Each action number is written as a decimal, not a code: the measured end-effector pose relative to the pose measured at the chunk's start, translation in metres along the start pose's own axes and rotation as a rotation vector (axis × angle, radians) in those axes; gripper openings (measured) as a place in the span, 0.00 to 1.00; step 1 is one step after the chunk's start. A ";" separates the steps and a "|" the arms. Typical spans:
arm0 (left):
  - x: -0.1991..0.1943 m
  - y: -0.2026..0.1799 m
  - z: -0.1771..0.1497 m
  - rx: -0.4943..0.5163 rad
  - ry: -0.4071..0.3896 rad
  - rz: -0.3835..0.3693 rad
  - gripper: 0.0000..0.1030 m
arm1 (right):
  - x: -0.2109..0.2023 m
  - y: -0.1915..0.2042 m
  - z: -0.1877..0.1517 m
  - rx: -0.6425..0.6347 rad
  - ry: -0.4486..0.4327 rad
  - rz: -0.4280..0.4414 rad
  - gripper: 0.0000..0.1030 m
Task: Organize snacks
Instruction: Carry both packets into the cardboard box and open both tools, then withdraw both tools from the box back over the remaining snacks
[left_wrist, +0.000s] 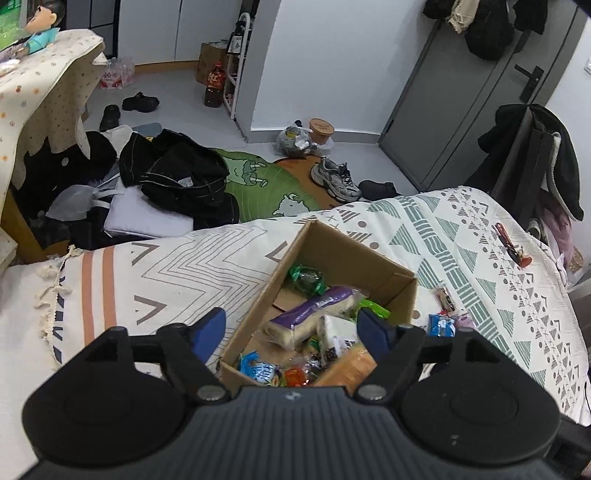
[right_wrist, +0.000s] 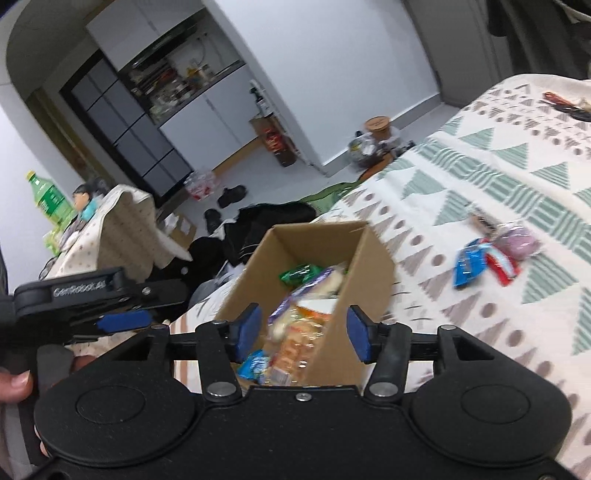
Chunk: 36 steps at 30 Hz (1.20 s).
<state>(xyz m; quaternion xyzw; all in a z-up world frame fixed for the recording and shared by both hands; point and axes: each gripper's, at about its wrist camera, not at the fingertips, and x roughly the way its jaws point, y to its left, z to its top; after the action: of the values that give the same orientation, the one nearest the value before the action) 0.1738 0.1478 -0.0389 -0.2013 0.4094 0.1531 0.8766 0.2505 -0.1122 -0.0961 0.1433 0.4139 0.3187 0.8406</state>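
Snacks (left_wrist: 314, 314) fill a cardboard box (left_wrist: 369, 258) on a patterned bed (left_wrist: 498, 258), directly beneath both pairs of tongs. Left tongs (left_wrist: 291, 328) and right tongs (right_wrist: 301, 328) hover over its near end, each spread wide and gripping nothing. Inside lie a purple-wrapped bread pack (left_wrist: 317, 306), blue packets (left_wrist: 258, 369) and a green wrapper (left_wrist: 306, 277). Right of the box, loose packets (right_wrist: 487, 258) rest on the bedspread, blurred in the right view.

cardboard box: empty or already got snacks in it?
Partly filled. The cardboard box is open-topped and holds several wrapped snacks, including a purple bread pack.
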 end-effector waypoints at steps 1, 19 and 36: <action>-0.001 -0.002 0.000 0.003 0.001 -0.004 0.78 | -0.003 -0.003 0.002 0.009 0.000 -0.006 0.51; -0.012 -0.058 -0.014 0.077 0.014 -0.046 0.84 | -0.054 -0.066 0.018 0.089 -0.017 -0.083 0.58; 0.007 -0.134 -0.024 0.171 -0.012 -0.145 0.83 | -0.065 -0.128 0.032 0.113 -0.032 -0.158 0.62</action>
<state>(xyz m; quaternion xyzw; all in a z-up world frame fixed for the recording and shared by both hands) 0.2202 0.0199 -0.0280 -0.1539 0.4000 0.0550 0.9018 0.2993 -0.2510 -0.1016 0.1624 0.4278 0.2251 0.8602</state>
